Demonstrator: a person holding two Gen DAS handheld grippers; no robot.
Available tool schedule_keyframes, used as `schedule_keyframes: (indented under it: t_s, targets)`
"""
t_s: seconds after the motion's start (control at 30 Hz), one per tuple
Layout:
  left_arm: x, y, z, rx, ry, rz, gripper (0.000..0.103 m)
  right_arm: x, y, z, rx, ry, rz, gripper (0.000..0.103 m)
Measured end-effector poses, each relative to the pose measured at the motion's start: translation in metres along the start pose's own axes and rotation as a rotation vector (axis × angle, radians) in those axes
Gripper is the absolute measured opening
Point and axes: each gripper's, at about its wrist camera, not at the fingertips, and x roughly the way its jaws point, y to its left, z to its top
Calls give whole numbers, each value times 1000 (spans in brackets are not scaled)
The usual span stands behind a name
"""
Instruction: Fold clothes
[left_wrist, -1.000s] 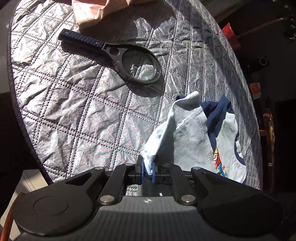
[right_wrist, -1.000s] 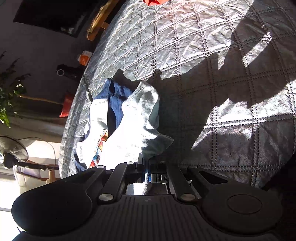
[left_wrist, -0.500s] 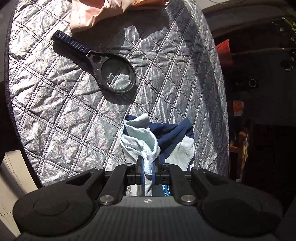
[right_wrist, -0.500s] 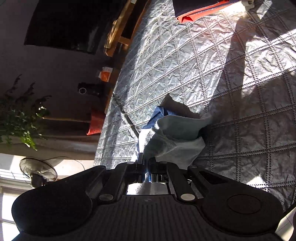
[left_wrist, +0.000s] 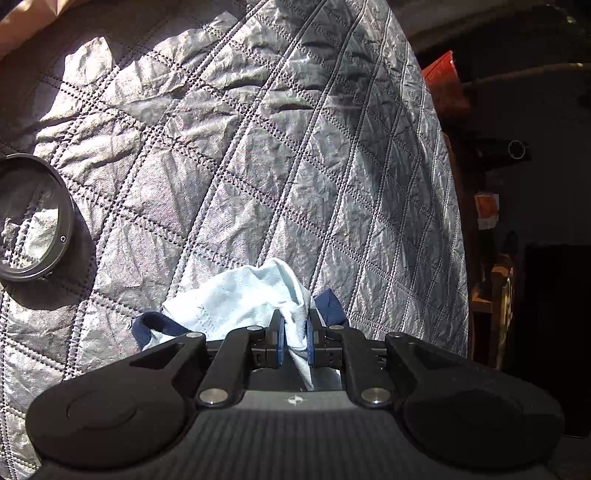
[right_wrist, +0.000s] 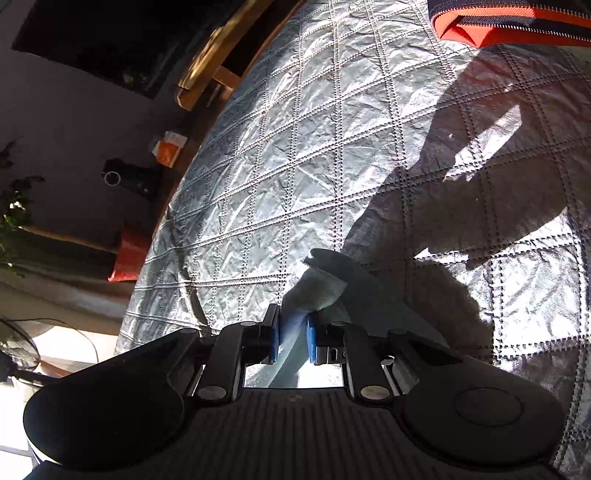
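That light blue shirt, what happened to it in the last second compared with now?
Both grippers carried the shirt across the quilted cover, doubling it over. The left gripper and right gripper were clamped; their jaws are now opening, cloth still between them. The magnifying glass slid to the left edge of the left view. The cover stayed put.

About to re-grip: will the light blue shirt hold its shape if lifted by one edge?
Probably not. The shirt bunches in soft creases, so it is likely floppy and would sag. It looks thin, so likely light. With the left tongs opening around its fold, it may slump onto the quilt.
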Motion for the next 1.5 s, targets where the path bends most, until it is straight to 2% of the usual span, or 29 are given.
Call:
schedule_keyframes:
  t_s: [0.03,0.07,0.13,0.17,0.23,0.33,0.4,0.47,0.53,0.6,0.67,0.77,0.83,0.87,0.93,1.0,1.07,1.23,1.33,1.43,1.5]
  targets:
    - [3,4,2,-22,8,-11,17,-1,3,3,-33,-24,-12,28]
    - [5,7,5,-44,16,-21,18,-6,8,6,-75,-70,-23,39]
    - [-2,4,12,-43,-22,-37,23,-18,12,8,-130,-126,-43,51]
    - [-8,1,16,-34,-50,-44,27,-24,15,9,-157,-153,-53,52]
    - [-25,-5,23,-7,-115,-69,34,-36,19,11,-211,-209,-73,52]
    - [-55,-6,23,6,-202,-95,49,-55,42,-12,-423,-282,-30,52]
    - [-70,-2,17,-1,-245,-83,52,-52,63,-38,-588,-238,35,52]
    - [-81,5,11,-8,-268,-82,52,-39,88,-67,-764,-178,58,51]
    - [-83,13,4,-9,-277,-72,53,-24,105,-89,-886,-163,76,48]
    - [-79,20,-1,4,-271,-46,53,1,118,-103,-960,-112,26,42]
    - [-67,24,-1,-9,-212,-36,52,35,118,-103,-969,-66,-47,28]
    - [-55,26,2,-14,-121,-80,49,60,124,-107,-1110,-145,-159,25]
    - [-59,21,4,39,-161,-52,50,53,132,-101,-1095,-203,-159,26]
    - [-60,21,7,45,-169,-48,50,42,138,-101,-1109,-267,-138,30]
    - [-62,22,12,32,-165,-54,50,18,145,-108,-1111,-314,-57,34]
    - [-63,24,15,16,-158,-61,51,5,146,-126,-1129,-267,20,43]
    - [-65,25,15,16,-155,-64,51,10,146,-146,-1144,-182,52,42]
    - [-64,22,10,68,-134,-66,54,66,155,-159,-1079,-47,-31,44]
    - [-60,24,12,63,-99,-62,54,73,166,-169,-1141,-67,-54,44]
    - [-59,26,18,39,-87,-74,54,57,182,-183,-1191,-147,35,46]
    - [-61,24,20,35,-91,-91,54,65,198,-199,-1258,-83,109,51]
